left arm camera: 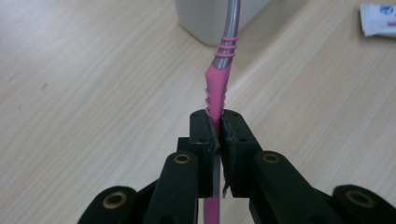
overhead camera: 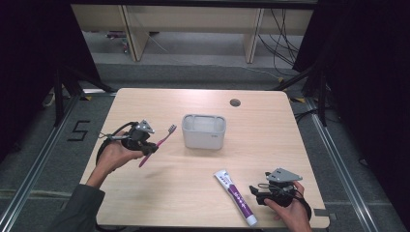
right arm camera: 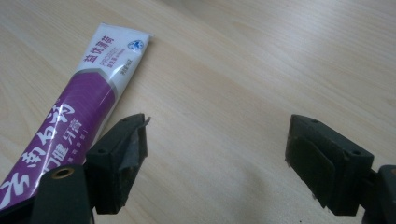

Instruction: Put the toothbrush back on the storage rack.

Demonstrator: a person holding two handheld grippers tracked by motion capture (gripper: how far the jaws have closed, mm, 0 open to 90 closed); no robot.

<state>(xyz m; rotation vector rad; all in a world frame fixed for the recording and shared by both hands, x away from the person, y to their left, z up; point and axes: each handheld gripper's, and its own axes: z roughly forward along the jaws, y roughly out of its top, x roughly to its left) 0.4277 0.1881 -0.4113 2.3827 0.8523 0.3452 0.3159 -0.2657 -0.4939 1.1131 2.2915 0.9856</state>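
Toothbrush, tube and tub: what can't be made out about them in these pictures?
- Toothbrush: left gripper view, head cut off by the top edge; lower handle hidden behind the left gripper.
- Tube: right gripper view, cap end cut off at the bottom left corner, behind a jaw of the right gripper; high view, print too small to read.
- Tub: high view, near wall hides its floor.

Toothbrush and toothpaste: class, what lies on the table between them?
Nothing: in the high view, only bare table separates the toothbrush, clamped in the left tool, from the toothpaste.
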